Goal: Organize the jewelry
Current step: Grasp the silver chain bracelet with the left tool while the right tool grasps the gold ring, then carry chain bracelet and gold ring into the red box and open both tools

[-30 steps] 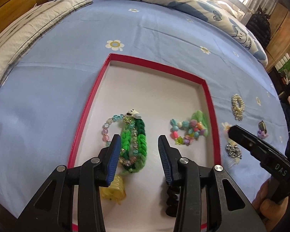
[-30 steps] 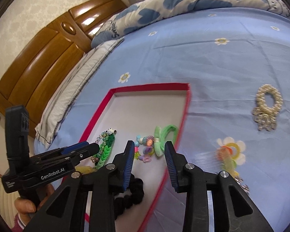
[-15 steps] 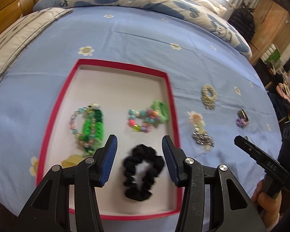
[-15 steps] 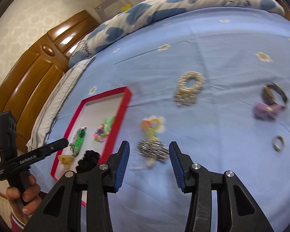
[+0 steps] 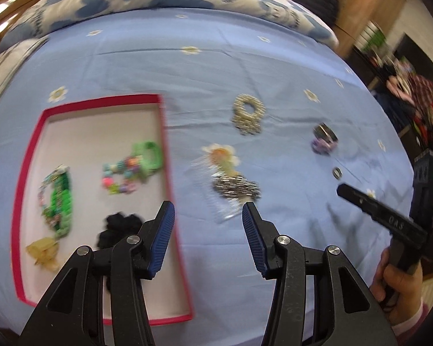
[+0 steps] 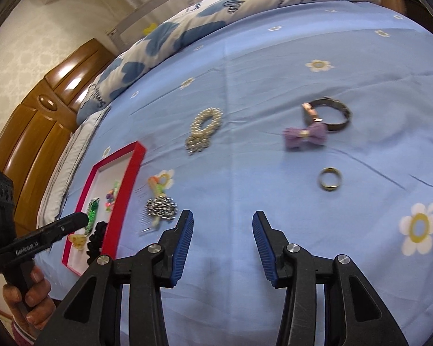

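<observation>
two grippers hang above the blue bedsheet (image 6: 274,66), both with jaws spread wide and nothing between them. the left gripper (image 5: 208,236) sits over the right rim of the red tray (image 5: 166,155), its left finger above the tray and its right finger above bare sheet. inside the tray lie a green woven bracelet (image 5: 61,201) by the left wall, a bead bracelet (image 5: 121,176) with a green ring (image 5: 149,155) toward the right wall, a black scrunchie (image 5: 119,225) just ahead of the left finger, and a yellow clip (image 5: 43,252) near the front left corner. just ahead of the right finger, outside the tray, lies a silver hair comb (image 5: 235,189), blurred. the right gripper (image 6: 222,240) hovers over bare sheet well right of the tray; a small ring (image 6: 329,178) lies ahead of its right finger, a purple bow (image 6: 304,136) touching a dark bangle (image 6: 334,114) beyond that, and a pearl scrunchie (image 6: 203,129) farther off to the left.
</observation>
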A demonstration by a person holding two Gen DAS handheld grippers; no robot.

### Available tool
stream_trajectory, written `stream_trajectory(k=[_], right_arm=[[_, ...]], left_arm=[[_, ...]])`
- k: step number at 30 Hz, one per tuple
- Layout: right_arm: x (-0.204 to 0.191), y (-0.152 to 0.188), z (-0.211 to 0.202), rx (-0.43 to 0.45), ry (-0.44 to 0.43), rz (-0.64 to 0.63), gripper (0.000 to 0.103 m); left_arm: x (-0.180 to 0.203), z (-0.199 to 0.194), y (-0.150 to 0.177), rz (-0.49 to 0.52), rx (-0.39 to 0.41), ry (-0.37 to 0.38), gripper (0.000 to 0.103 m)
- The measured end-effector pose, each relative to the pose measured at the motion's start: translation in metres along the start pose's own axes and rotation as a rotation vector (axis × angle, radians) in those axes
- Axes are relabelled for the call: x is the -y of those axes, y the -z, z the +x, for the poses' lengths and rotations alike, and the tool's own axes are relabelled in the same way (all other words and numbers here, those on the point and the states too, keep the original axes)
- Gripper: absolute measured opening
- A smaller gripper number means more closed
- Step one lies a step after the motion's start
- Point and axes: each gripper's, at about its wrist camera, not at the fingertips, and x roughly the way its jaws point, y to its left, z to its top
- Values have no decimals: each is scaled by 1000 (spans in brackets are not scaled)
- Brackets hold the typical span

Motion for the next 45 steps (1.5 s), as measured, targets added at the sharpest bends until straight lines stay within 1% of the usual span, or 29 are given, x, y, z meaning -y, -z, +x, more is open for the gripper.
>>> stream_trajectory(k=[4, 8, 10, 11, 14, 19, 20, 22, 23, 26, 28, 29, 30, 31, 32, 33, 34, 35, 36, 37, 40, 42, 45], right_arm=[[21, -6, -7, 14, 25, 30, 46], [37, -14, -10, 23, 50, 40, 46], [41, -18, -8, 22, 64, 33, 46], [43, -20, -7, 22, 73, 28, 46], [49, -24, -3, 19, 104, 13, 46], [60, -26, 3, 11, 135, 0, 46], [62, -26, 4, 7, 137, 2, 46], [65, -26, 7, 2, 137, 6, 46], [66, -26, 8, 0, 138, 6, 46], [69, -26, 12, -4, 139, 8, 46], [70, -27, 14, -7, 141, 8, 46], [70, -27, 17, -8, 143, 5, 46], [69, -27, 19, -8, 148, -2, 46], [68, -27, 21, -8, 158, -16, 46], [66, -26, 23, -7, 168, -31, 45], [64, -26, 25, -6, 178, -39, 44], [63, -24, 27, -4, 196, -50, 41], [62, -23, 28, 0, 215, -58, 32], [62, -23, 28, 4, 235, -64, 26], [64, -23, 28, 9, 245, -60, 24], [68, -24, 25, 12, 230, -51, 23], [66, -25, 23, 17, 231, -57, 23], [61, -24, 16, 28, 198, -51, 23]], left_arm=[[27, 11, -4, 95, -17, 12, 48], [51, 31, -9, 214, -55, 35, 48], [60, 41, -13, 268, -65, 26, 48], [63, 45, -14, 292, -73, 33, 48], [67, 58, -18, 337, -93, 34, 48], [71, 84, -22, 418, -142, -8, 48], [71, 90, -22, 435, -155, -31, 48], [71, 99, -19, 462, -185, -37, 48], [71, 105, -17, 478, -193, -55, 48], [71, 108, -16, 492, -193, -60, 47], [72, 108, -15, 504, -183, -77, 33], [72, 107, -14, 512, -174, -92, 30], [71, 107, -14, 513, -167, -98, 25], [69, 106, -14, 509, -167, -91, 20], [68, 104, -15, 506, -159, -95, 17], [68, 104, -15, 502, -159, -96, 17], [68, 103, -15, 498, -156, -95, 17], [67, 102, -16, 494, -154, -95, 16], [67, 100, -16, 490, -149, -95, 16], [66, 100, -17, 487, -146, -96, 15], [62, 92, -20, 446, -136, -77, 15], [55, 82, -22, 403, -123, -44, 15], [47, 66, -24, 340, -99, -4, 15]])
